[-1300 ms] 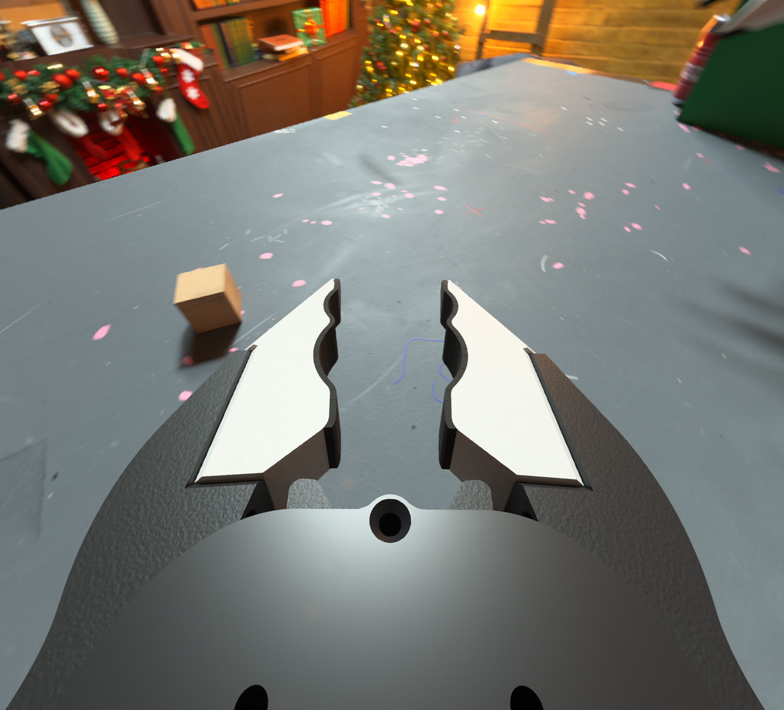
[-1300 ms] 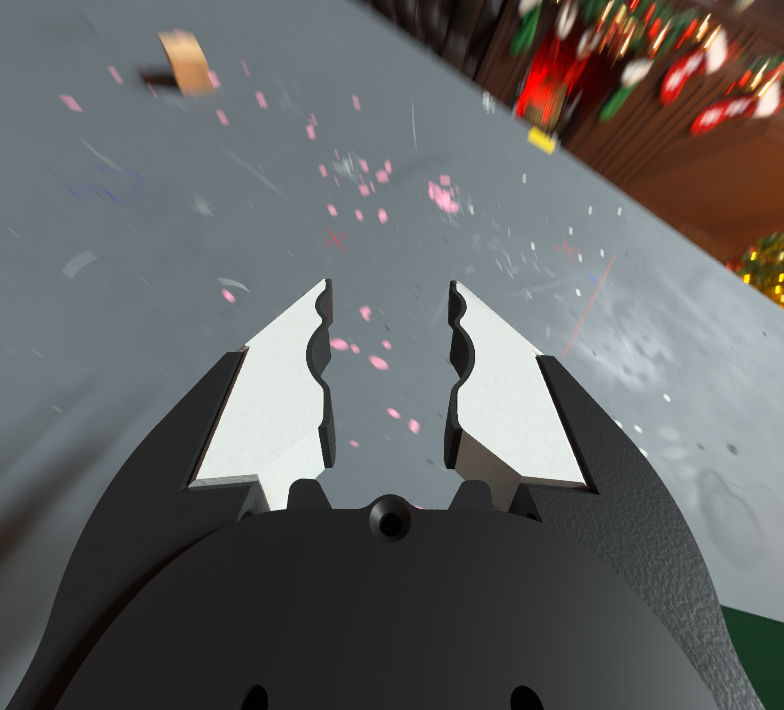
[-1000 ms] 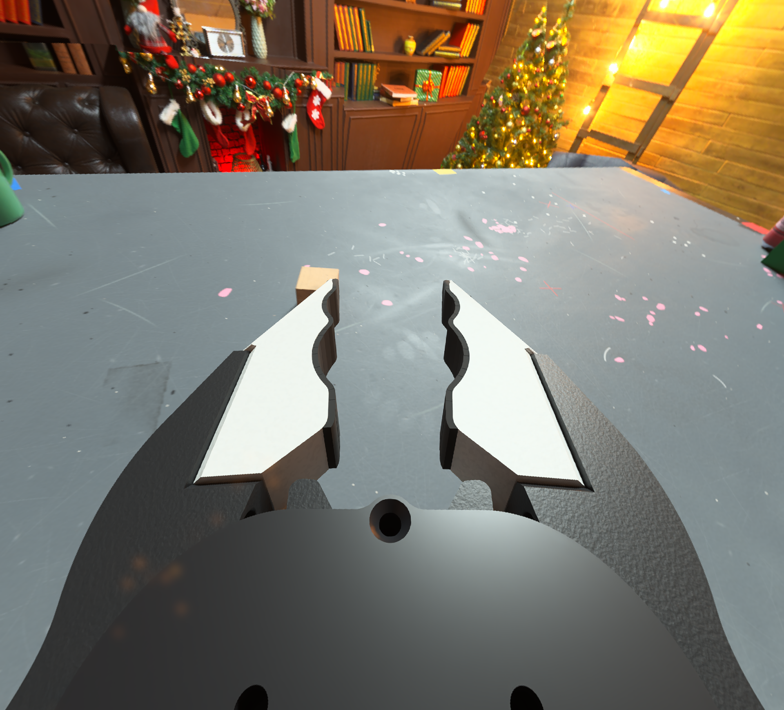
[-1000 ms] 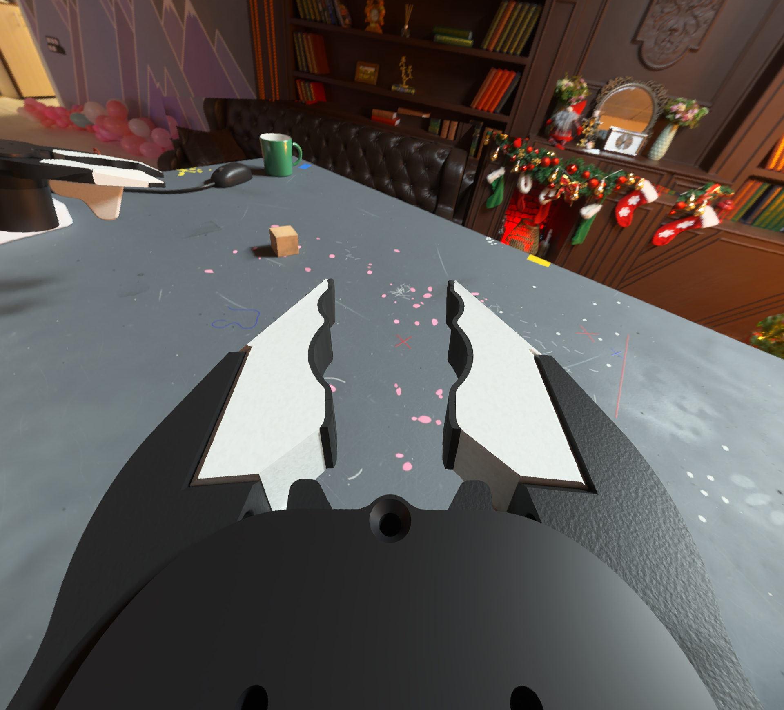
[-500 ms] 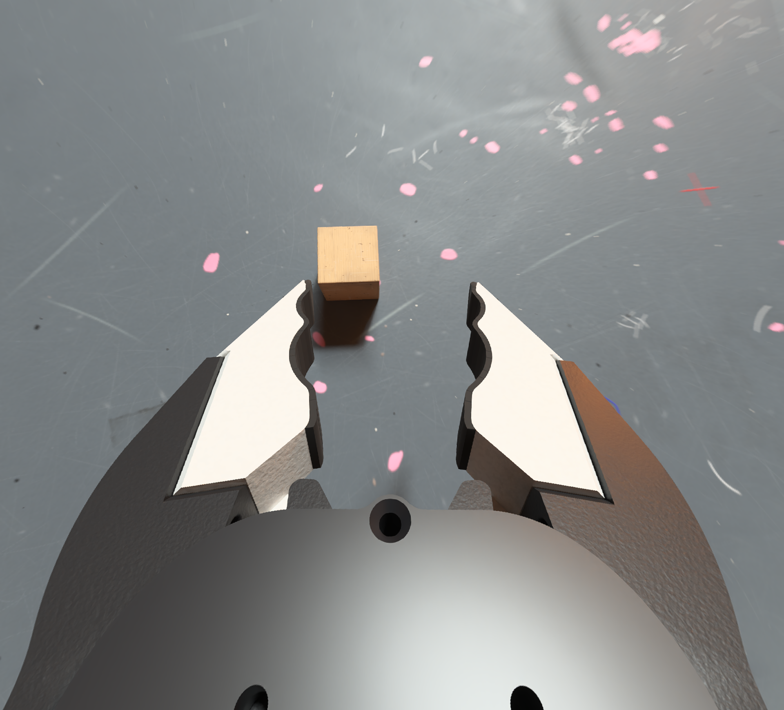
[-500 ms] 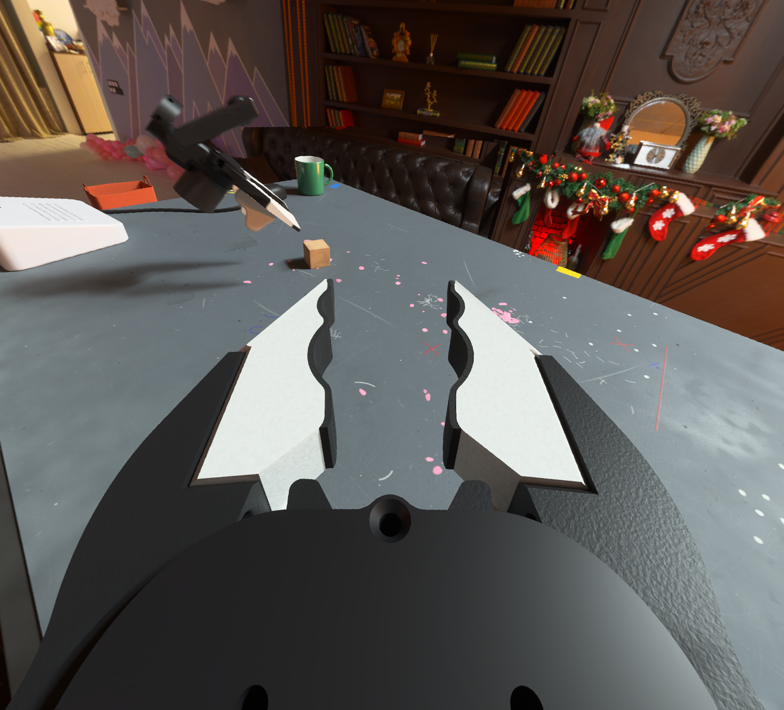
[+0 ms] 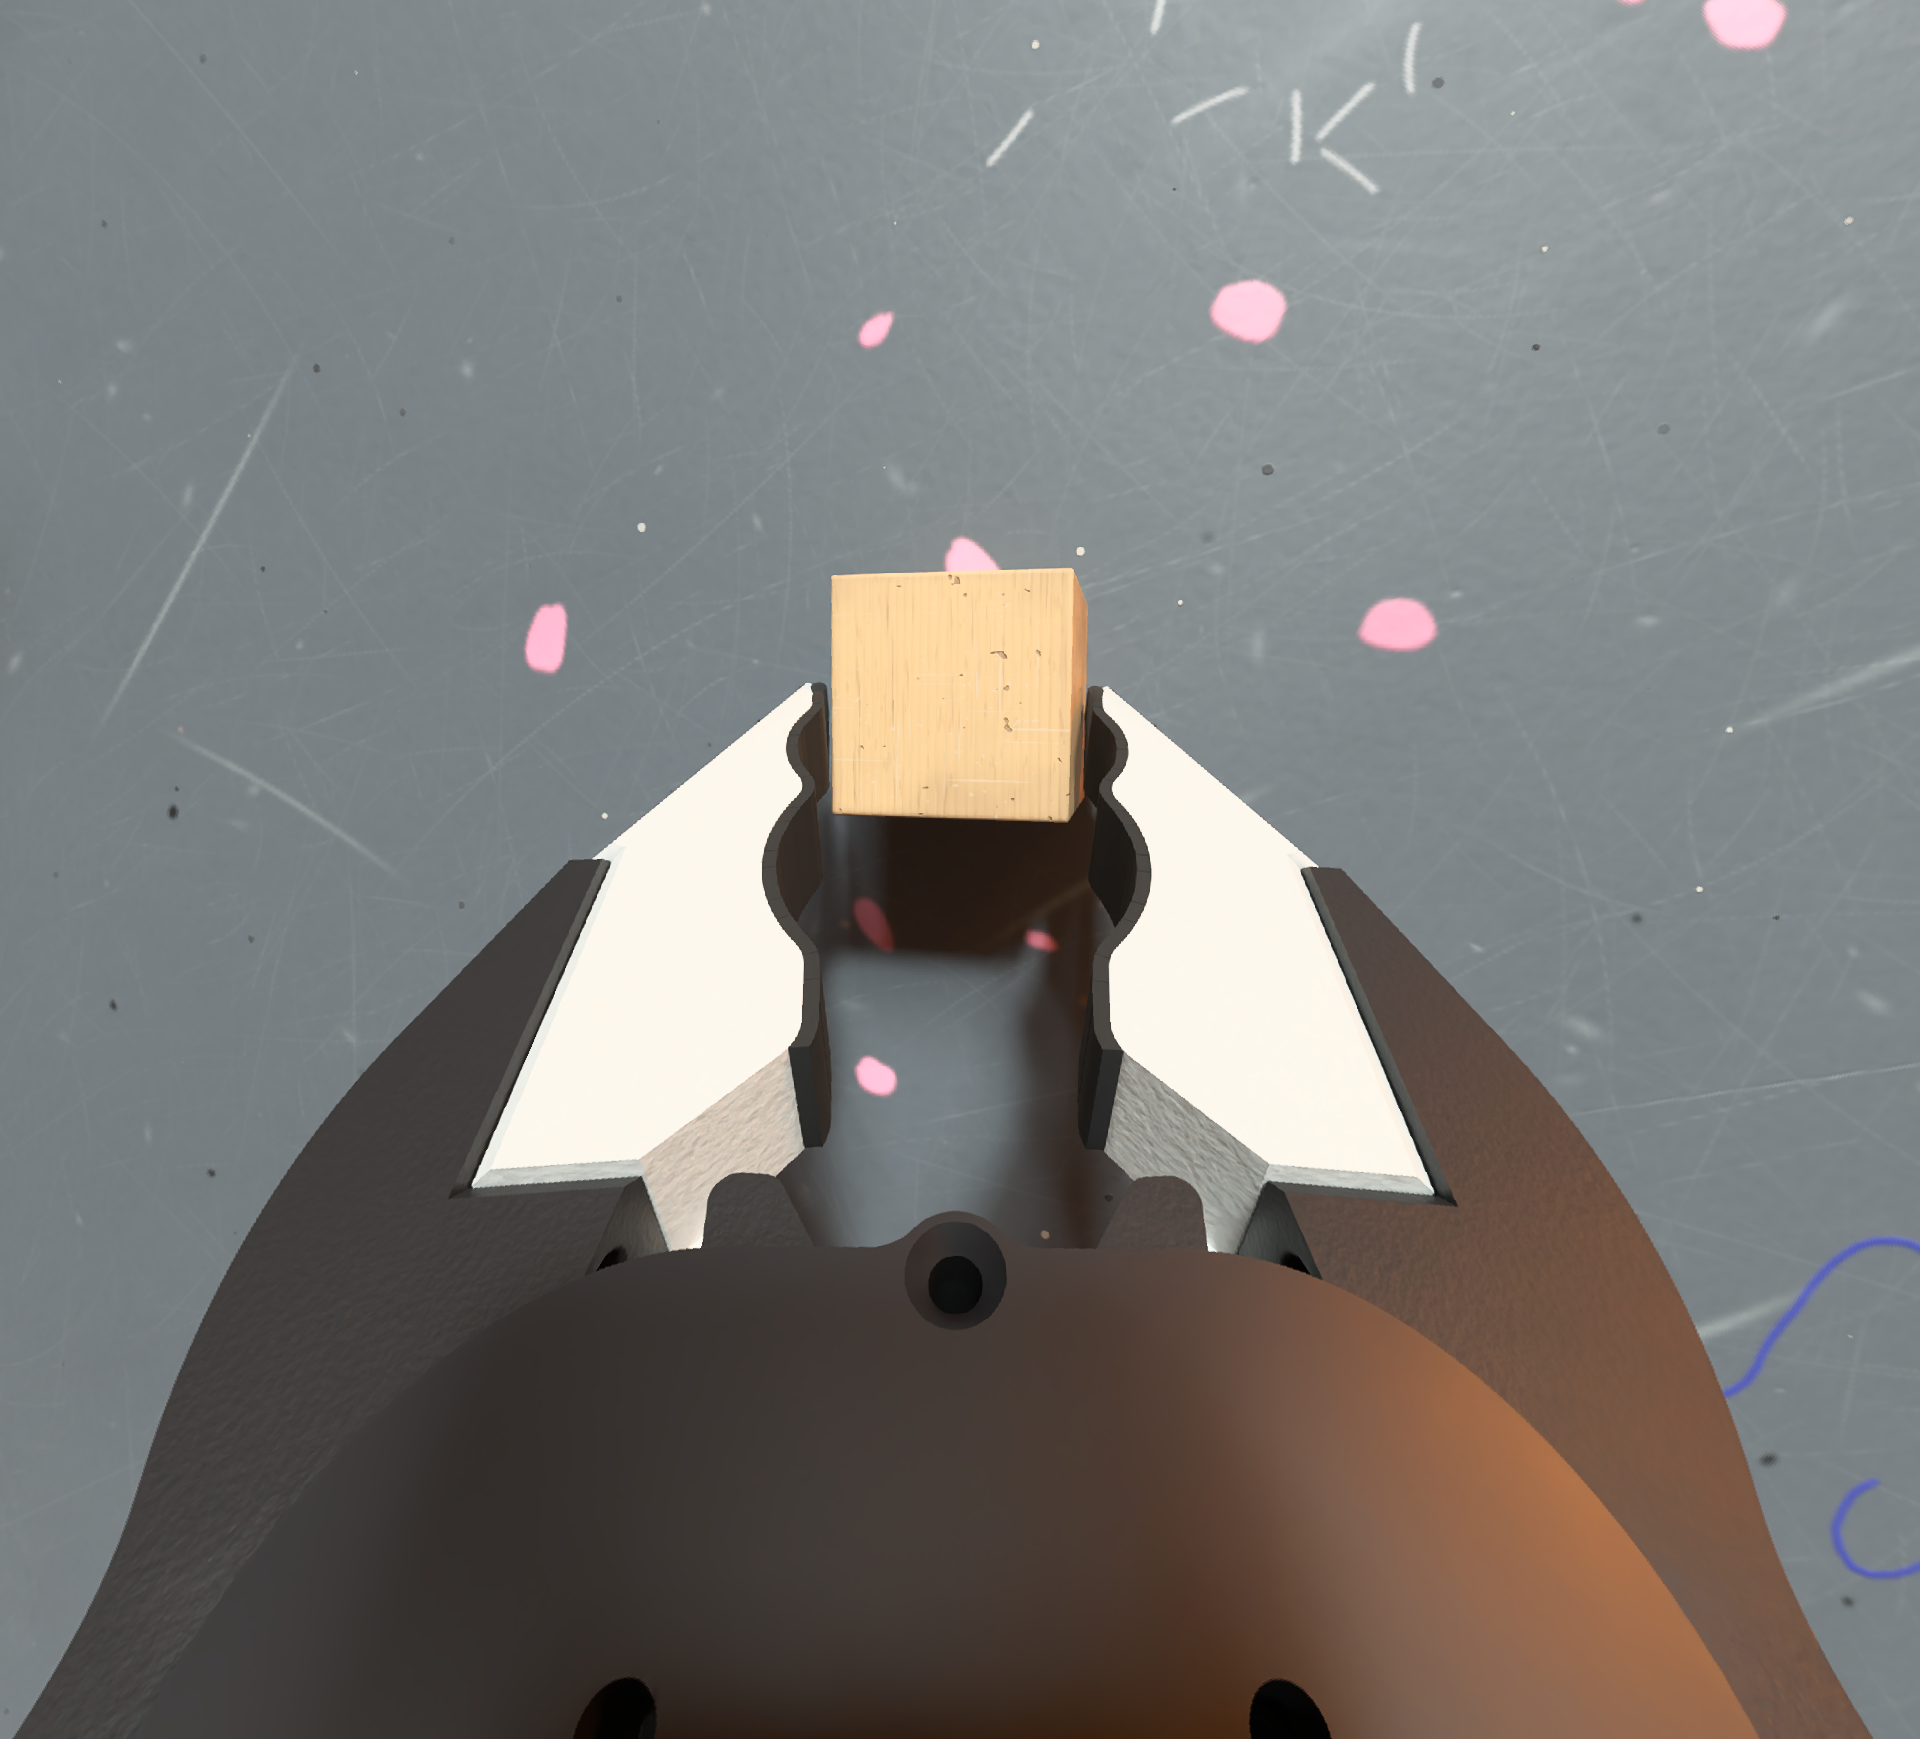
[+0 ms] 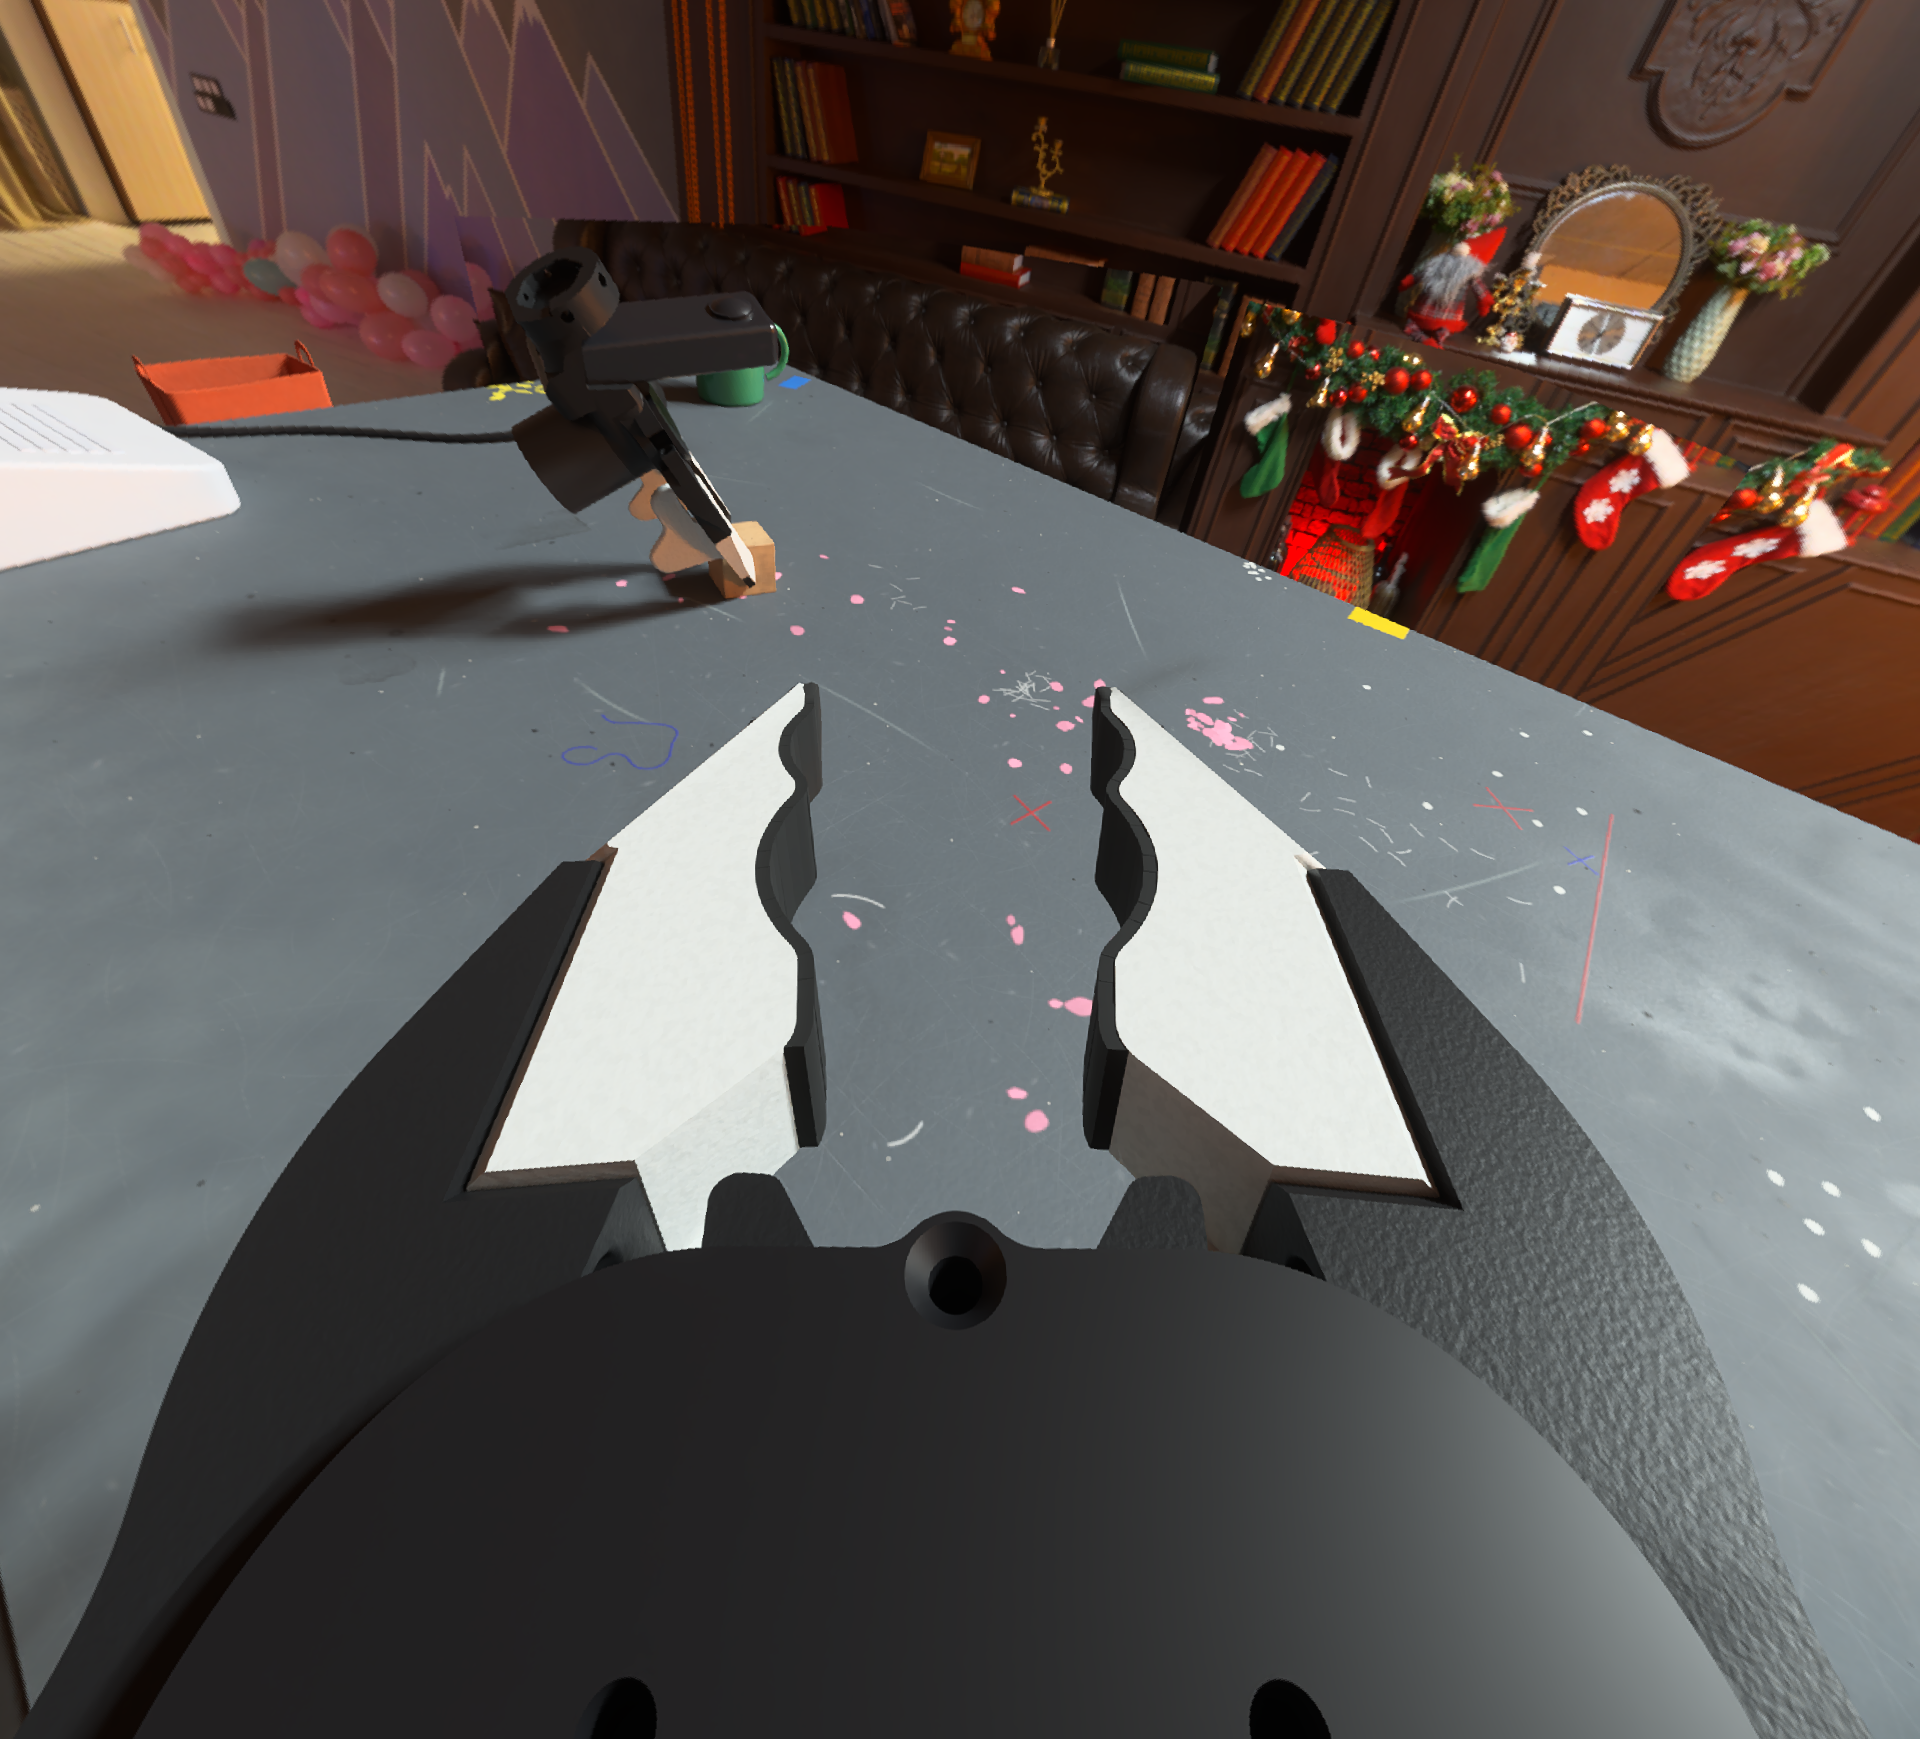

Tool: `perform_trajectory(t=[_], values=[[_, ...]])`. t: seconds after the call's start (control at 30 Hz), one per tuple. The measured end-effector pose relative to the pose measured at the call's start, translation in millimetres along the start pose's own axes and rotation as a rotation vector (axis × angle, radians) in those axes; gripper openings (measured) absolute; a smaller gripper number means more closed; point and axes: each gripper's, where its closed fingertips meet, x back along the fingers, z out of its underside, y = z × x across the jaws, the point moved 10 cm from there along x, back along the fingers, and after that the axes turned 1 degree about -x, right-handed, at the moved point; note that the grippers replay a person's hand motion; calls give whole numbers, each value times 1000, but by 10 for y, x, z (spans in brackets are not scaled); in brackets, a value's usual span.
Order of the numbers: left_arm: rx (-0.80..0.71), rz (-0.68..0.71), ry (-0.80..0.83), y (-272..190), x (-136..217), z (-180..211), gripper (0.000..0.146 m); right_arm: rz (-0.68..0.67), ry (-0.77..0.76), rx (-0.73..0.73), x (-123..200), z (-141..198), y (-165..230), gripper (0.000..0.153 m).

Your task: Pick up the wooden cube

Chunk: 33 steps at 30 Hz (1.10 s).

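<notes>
The wooden cube (image 7: 956, 733) sits on the grey table (image 7: 416, 339), between the white fingertips of my left gripper (image 7: 956, 697). Both fingers press against its left and right faces, so the gripper is shut on it. The gripper points steeply down at the table. In the right wrist view the left gripper (image 8: 732, 551) stands tilted at the far left, its tips around the cube (image 8: 764, 559), which rests on the table. My right gripper (image 8: 954, 697) is open and empty, hovering over the table's middle, well away from the cube.
A white device (image 8: 104, 474) with a black cable (image 8: 343, 434) lies at the far left. A green mug (image 8: 732, 385) stands behind the left gripper near the back edge. An orange box (image 8: 234, 385) is beyond the table. The table's right edge (image 8: 1382, 624) runs diagonally.
My left gripper has moved down and forward over the cube, and its fingers have closed from wide open onto the cube's sides. My right gripper has barely moved.
</notes>
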Motion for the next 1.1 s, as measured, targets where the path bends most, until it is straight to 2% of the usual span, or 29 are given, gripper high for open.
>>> perform_trajectory(t=[0.1, 0.2, 0.3, 0.37, 0.47, 0.57, 0.67, 0.77, 0.9, 0.97, 1.1], values=[[-1, 15, -28, 36, -2, 22, 49, -4, 6, 21, -5, 3, 31, 52], [15, 47, -146, 80, 175, 34, 49, -34, 5, 18, -21, 7, 62, 51], [1, 153, -396, 40, 599, 98, 48, -113, -9, -27, -73, 17, 103, 51], [-45, 271, -587, -75, 965, 212, 48, -202, -16, -78, -142, 31, 152, 51], [-178, 434, -847, -390, 1506, 490, 48, -393, -10, -179, -289, 63, 273, 56], [-375, 499, -1049, -802, 1958, 824, 48, -572, 8, -298, -462, 106, 428, 62], [-536, 507, -1237, -1177, 2271, 1146, 48, -712, 34, -393, -601, 145, 612, 69], [-702, 495, -1410, -1446, 2427, 1432, 48, -810, 57, -451, -681, 170, 791, 74], [-976, 295, -1539, -1681, 2531, 1666, 48, -884, 67, -481, -727, 156, 990, 76], [-1028, 236, -1592, -1754, 2596, 1752, 48, -899, 67, -477, -740, 145, 1073, 76], [-1044, 236, -1650, -1813, 2689, 1829, 48, -928, 71, -472, -782, 139, 1216, 76]])
